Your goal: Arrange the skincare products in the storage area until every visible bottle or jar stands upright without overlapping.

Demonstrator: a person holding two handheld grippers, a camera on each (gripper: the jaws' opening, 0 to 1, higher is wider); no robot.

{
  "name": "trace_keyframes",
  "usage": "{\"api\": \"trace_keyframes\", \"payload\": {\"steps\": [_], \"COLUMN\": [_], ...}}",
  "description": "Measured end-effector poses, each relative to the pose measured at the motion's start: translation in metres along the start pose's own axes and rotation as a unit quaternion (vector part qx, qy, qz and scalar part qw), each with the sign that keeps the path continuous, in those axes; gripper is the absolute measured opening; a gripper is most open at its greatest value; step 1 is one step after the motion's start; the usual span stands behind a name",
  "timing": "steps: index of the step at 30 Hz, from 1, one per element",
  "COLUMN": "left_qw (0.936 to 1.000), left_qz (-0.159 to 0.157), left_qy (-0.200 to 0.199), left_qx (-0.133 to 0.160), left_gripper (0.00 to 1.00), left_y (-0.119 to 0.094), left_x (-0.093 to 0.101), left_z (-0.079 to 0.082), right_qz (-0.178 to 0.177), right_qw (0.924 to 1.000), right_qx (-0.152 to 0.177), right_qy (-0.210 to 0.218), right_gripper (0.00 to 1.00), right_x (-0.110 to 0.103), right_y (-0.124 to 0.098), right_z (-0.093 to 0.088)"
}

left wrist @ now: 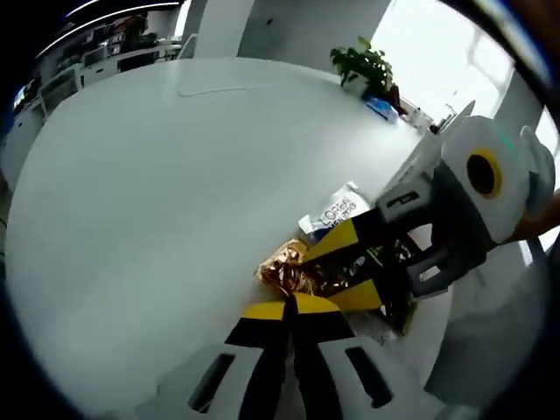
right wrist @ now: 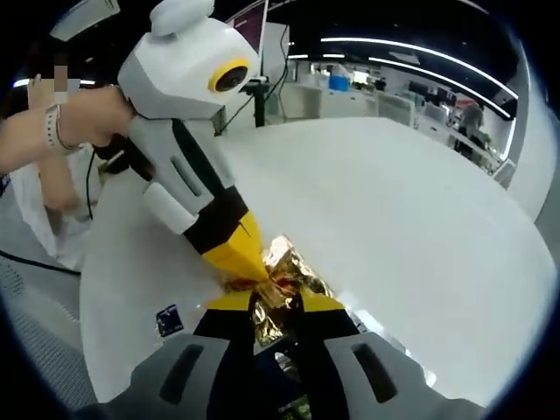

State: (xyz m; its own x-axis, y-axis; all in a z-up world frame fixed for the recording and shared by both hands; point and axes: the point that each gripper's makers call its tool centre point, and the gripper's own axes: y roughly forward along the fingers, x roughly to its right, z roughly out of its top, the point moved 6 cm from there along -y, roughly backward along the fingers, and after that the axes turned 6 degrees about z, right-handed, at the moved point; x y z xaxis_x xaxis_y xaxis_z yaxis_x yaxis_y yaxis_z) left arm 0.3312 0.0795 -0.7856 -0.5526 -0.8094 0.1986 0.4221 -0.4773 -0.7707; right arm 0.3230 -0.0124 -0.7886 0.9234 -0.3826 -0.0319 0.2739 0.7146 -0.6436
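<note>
Bright window glare, fisheye-warped edges

My left gripper [left wrist: 290, 302] and right gripper [right wrist: 273, 296]: white housings, black jaws, yellow tips; my wrist wears a pale band [right wrist: 54, 128]

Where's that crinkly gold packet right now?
The gold packet lies on the white table, pinched between the tips of both grippers; in the left gripper view it sits just ahead of the left gripper, beside a white sachet.
</note>
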Motion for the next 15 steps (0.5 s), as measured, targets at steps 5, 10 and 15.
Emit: {"api": "trace_keyframes", "payload": {"steps": [5,10,15], "left_qw": [0.9999,0.9997,0.9994], "left_qz": [0.000,0.001,0.010], "left_qy": [0.012,0.021,0.032], "left_qx": [0.000,0.007,0.010], "left_gripper": [0.00,0.00,0.01], "left_y": [0.000,-0.004,-0.009], "left_x": [0.001,0.002,0.000], "left_z": [0.001,0.003,-0.001], "right_qz": [0.002,0.007,0.005], "right_qw": [1.0000,1.0000,1.0000], "right_qx": [-0.002,-0.003,-0.002], "right_qy": [-0.003,-0.004,-0.006], "right_gripper": [0.19,0.19,0.19], "right_x": [-0.001,0.008,0.011], "right_y": [0.001,0.009,0.015], "right_z": [-0.001,0.001,0.002]}}
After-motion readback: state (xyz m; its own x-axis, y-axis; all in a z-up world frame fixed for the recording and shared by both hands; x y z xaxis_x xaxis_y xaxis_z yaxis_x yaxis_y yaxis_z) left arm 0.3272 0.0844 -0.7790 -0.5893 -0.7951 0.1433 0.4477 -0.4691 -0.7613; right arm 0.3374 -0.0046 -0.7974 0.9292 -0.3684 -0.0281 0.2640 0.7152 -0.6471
